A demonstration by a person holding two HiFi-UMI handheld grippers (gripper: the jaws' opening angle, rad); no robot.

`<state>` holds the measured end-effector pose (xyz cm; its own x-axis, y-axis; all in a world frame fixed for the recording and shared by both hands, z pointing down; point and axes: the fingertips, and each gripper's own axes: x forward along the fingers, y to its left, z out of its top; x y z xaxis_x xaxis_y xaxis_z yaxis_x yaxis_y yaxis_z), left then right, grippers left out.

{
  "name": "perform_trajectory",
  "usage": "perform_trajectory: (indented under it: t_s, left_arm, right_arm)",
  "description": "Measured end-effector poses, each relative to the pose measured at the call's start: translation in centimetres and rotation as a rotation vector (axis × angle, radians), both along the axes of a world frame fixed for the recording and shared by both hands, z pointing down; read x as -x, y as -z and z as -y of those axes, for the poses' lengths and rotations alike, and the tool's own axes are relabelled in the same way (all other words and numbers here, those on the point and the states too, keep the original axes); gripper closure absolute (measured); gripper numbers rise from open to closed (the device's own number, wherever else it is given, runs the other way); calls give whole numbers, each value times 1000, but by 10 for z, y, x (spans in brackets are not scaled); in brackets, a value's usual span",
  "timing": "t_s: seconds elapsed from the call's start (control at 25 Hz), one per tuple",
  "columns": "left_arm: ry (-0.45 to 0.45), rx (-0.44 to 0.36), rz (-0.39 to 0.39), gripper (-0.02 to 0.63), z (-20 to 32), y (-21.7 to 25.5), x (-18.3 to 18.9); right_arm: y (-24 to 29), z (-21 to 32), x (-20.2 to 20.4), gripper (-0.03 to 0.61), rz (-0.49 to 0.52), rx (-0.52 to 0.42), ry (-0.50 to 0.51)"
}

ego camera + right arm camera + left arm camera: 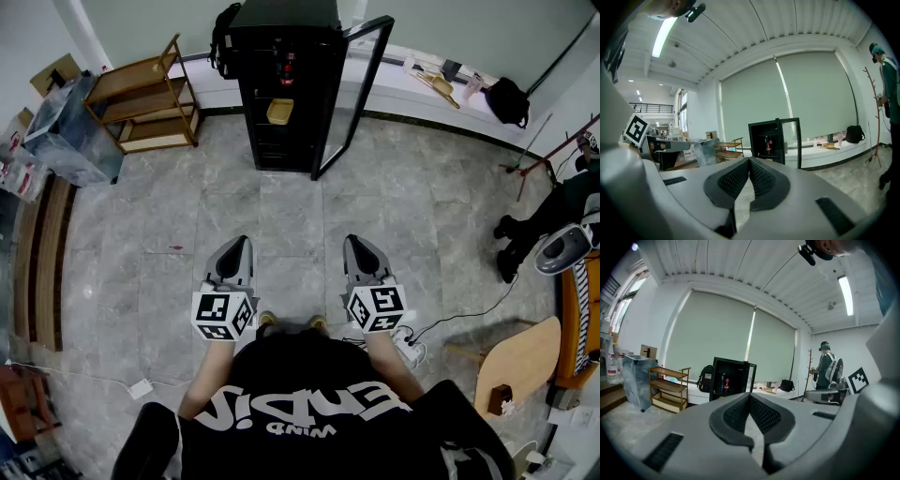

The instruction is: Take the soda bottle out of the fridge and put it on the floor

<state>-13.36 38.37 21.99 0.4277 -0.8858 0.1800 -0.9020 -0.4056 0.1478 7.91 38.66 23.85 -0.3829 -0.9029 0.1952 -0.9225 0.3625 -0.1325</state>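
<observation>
The left gripper (pixel 238 246) and right gripper (pixel 357 244) are held clenched on nothing (tips touching). The soda bottle (pixel 288 67) is seen inside the open fridge (pixel 281 14), well apart from them.

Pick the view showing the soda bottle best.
The right gripper view: it looks straight into the open fridge at the soda bottle inside. The left gripper view shows it obliquely; the head view only a red speck.

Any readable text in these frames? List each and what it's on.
"WIND": small white print on black shirt, upside down, reading unsure.
Large shirt print: stylised, unreadable.
Bottles in fridge: labels too small.
Left cube, right cube: square markers only, no words.
</observation>
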Motion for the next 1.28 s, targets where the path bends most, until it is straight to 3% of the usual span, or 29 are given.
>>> perform_trajectory:
  t_s: [0.32,0.84,1.28]
  left_arm:
    - [-22,1,-3,607,9,1,16]
    - [-106,-20,7,607,43,-9,46]
    - [-116,-47,-26,607,129,-19,42]
  right_arm:
    - [4,10,19,555,13,-28,12]
    - [-12,22,51,555,15,-21,-71]
    - [-29,113,56,555,13,-30,-63]
